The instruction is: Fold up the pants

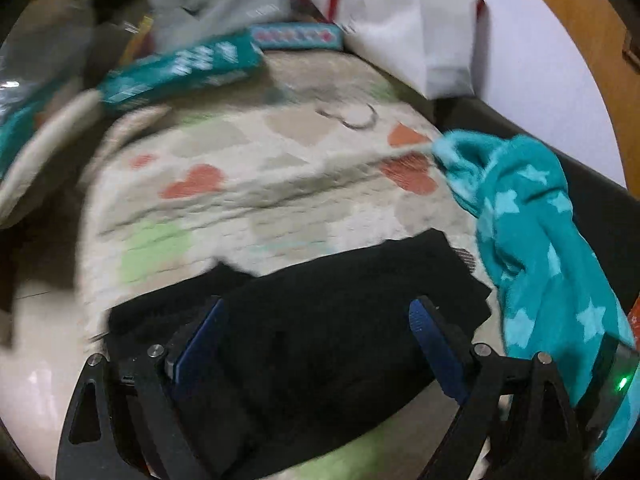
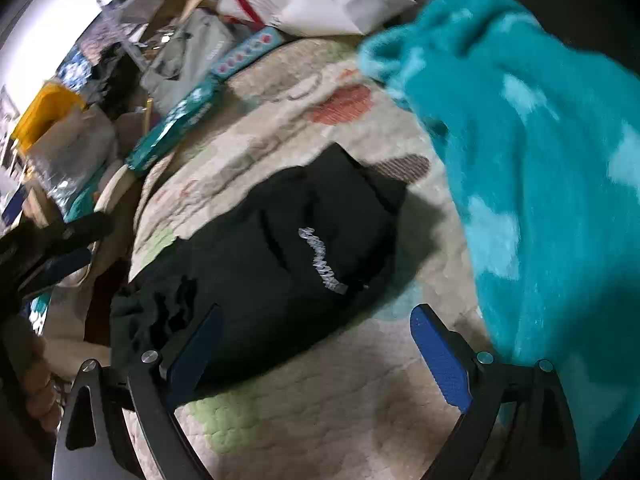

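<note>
Black pants lie folded in a compact bundle on a cream quilt with hearts. In the right wrist view the pants show a white logo on top. My left gripper is open, its blue pads spread just above the black pants, holding nothing. My right gripper is open and empty, hovering over the near edge of the pants and the quilt. The left gripper's fingers show at the left edge of the right wrist view.
A teal star-patterned fleece garment lies bunched on the right, also large in the right wrist view. Teal boxes, a white paper bag and clutter crowd the quilt's far side.
</note>
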A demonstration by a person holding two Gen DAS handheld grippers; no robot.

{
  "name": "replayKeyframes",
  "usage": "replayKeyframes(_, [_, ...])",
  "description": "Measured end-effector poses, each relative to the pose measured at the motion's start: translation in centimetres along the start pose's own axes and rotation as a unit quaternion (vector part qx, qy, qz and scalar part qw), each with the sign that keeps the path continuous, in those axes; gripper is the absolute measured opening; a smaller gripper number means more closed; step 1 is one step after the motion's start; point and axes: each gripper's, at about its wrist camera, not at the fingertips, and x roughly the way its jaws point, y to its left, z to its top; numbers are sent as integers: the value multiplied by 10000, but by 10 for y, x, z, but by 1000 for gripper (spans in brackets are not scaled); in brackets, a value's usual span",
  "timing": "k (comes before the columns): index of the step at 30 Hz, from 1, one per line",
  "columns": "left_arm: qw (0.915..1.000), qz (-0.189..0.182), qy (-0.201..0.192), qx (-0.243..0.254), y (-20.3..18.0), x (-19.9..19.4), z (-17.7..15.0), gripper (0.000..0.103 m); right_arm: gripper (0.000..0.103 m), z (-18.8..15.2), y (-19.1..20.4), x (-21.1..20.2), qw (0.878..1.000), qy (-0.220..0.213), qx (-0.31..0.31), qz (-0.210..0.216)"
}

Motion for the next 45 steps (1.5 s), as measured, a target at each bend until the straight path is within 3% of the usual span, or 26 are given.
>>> replayKeyframes(8, [9940, -778, 595, 488, -49, 90, 45, 90, 97, 10, -32, 36, 9967, -131, 785, -130])
replayKeyframes(13, [9864, -1119, 863, 835, -83, 131, 64, 90, 98, 16, -29, 48, 9966, -286, 687, -348])
replayKeyframes(18, [9744, -1268, 1495, 1101, -105, 168, 63, 90, 98, 26, -30, 54, 9955, -452, 696, -465])
replayKeyframes(20, [9703, -1193, 1657, 1301, -111, 176, 58, 80, 97, 29, -30, 56, 9956, -481, 671, -451])
replayKeyframes(22, [9713, -862, 1637, 1497, -114, 177, 54, 48, 85, 31, -28, 57, 9961, -485, 599, -426])
replayKeyframes(23, [9717, -786, 1597, 1554, -114, 176, 53, 44, 74, 32, -27, 57, 9969, -452, 542, -342])
replayKeyframes(24, [9712, -822, 1597, 1568, -113, 173, 53, 38, 54, 33, -25, 59, 9980, -366, 488, -182])
replayKeyframes(26, [9721, -910, 1567, 1488, -107, 165, 54, 31, 52, 34, -19, 60, 9988, -262, 402, -83])
replayKeyframes(28, [9739, -933, 1467, 1457, -100, 150, 54, 22, 38, 35, -17, 55, 9989, -291, 359, 34])
replayKeyframes(30, [9763, -967, 1367, 1371, -95, 136, 55, 18, 32, 36, -10, 50, 9992, -309, 230, 129])
replayKeyframes(39, [9884, -1064, 676, 847, -46, 45, 55, 15, 28, 35, 45, 18, 9945, -543, -561, 690])
replayKeyframes(45, [9925, -1181, 265, 150, 14, -8, 43, 15, 27, 21, 104, -4, 9800, -570, -1577, 1074])
